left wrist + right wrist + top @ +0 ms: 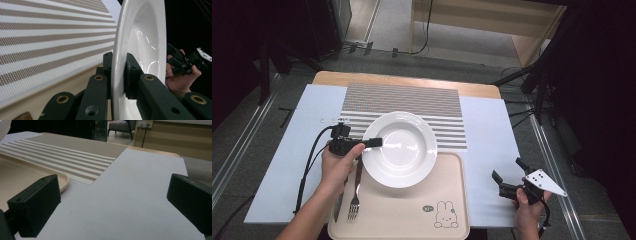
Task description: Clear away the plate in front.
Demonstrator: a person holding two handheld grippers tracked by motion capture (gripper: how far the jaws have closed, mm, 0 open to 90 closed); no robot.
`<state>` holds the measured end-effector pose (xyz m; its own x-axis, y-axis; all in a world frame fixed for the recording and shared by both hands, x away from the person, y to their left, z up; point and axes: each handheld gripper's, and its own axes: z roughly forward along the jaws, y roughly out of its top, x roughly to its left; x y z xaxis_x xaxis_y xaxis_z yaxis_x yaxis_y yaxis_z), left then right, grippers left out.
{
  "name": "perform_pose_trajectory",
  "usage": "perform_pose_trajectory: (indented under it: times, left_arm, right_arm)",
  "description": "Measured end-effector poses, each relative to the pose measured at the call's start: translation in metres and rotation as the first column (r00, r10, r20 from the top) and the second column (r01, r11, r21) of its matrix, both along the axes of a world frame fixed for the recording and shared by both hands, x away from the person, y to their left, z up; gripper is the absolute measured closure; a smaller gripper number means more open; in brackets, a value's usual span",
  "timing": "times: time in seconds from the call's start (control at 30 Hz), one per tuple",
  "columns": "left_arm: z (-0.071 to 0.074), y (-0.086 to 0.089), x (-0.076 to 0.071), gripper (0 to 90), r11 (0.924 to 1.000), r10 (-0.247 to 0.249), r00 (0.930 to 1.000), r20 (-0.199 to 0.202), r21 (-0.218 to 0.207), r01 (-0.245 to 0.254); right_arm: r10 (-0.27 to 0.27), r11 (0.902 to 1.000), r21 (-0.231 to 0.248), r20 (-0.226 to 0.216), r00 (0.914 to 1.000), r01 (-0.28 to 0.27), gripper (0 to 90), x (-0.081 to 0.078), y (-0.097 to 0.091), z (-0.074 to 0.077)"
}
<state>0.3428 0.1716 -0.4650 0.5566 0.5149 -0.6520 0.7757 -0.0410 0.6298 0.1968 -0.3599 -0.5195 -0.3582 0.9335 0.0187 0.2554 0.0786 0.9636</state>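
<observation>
Nearest you, the beige tray (412,220) sits at the front edge of the desk (287,170), a little rabbit drawn near its corner. A fork (356,192) and a knife (337,207) lie side by side along the tray's left edge, just by your left forearm.

Your left tool (373,142) has the white plate (404,150) by its left rim. The left gripper view shows it plainly: one jaw pressed on the underside, the other on the inner face, the rim pinched tight between them (no gap to be seen). The plate's near half is over the tray and its far half over the striped placemat (412,102); whether it rests on them or hangs just above, I can't tell.

Over on the right, your right tool (509,176) is well apart from the plate, above the pale sheet (487,150) that covers the desk beside the tray. Its jaws stand wide apart with nothing between them, pointing across toward the placemat.

Farther back, the placemat's stripes run to the desk's wooden far edge.
</observation>
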Motion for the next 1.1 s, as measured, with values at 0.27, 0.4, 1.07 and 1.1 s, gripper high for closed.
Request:
perform_pose_trajectory:
  times: [0.27, 0.4, 1.07, 1.1]
  left_arm:
    - [-0.005, -0.002, -0.016, 80.5, 0.9997, -0.025, 0.9996, -0.011, 0.0, 0.025]
    - [-0.008, -0.002, -0.025, 80.4, 0.9996, -0.029, 0.9994, -0.021, -0.004, 0.029]
    - [-0.026, 0.0, -0.061, 80.2, 0.9968, -0.08, 0.9935, -0.082, -0.003, 0.08]
    - [-0.027, 0.001, -0.062, 80.2, 0.9967, -0.081, 0.9927, -0.089, -0.005, 0.081]
  right_arm:
    - [0.0, 1.0, -0.002, 0.001, 1.0, 0.0, 0.0, 0.0, 0.0, 0.0]
    - [0.0, 1.0, -0.002, 0.002, 1.0, 0.0, 0.0, 0.0, 0.0, 0.0]
    - [-0.001, 1.0, -0.004, 0.004, 1.0, 0.001, 0.0, -0.001, 0.0, 0.0]
    - [-0.002, 1.0, -0.002, 0.002, 1.0, 0.002, 0.0, -0.001, 0.0, 0.0]
